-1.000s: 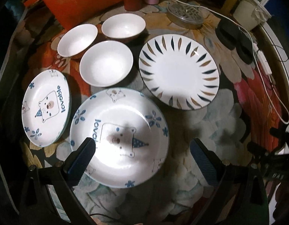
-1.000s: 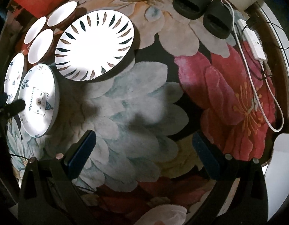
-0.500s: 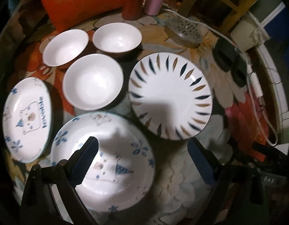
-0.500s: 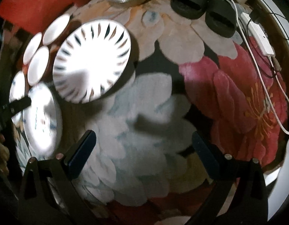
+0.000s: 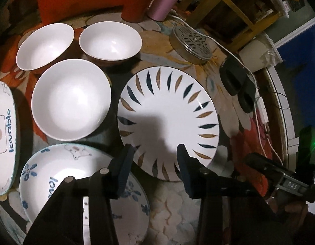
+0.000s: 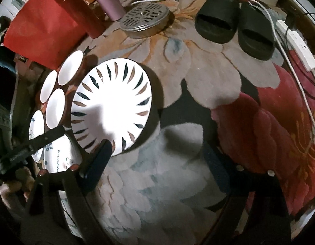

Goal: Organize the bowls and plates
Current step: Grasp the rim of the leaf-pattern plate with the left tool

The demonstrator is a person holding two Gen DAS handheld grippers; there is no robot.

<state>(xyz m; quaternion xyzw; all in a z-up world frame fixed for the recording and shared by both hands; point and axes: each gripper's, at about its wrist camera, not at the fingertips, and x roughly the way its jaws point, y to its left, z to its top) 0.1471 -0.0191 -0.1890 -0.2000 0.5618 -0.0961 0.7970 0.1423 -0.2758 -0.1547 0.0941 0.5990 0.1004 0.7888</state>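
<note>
Left wrist view shows the left gripper [image 5: 155,153] nearest, its jaws half spread after just closing in, framing the near rim of the leaf-pattern plate [image 5: 169,106] with nothing pinched; whether a pad touches the rim I cannot tell. Down-left under it lies a bear plate [image 5: 61,175], a second bear plate [image 5: 4,126] at the left edge. Beyond sit the big white bowl [image 5: 70,99] and two smaller bowls [image 5: 45,46] [image 5: 110,39], all on the flowered rug [image 5: 229,94].

From the right wrist, the right gripper [image 6: 155,157] holds its jaws wide, having just narrowed slightly, over bare rug; the leaf plate lies up-left, its edge at the left finger. The left hand looks nearer and better placed to take the plate's rim.
</note>
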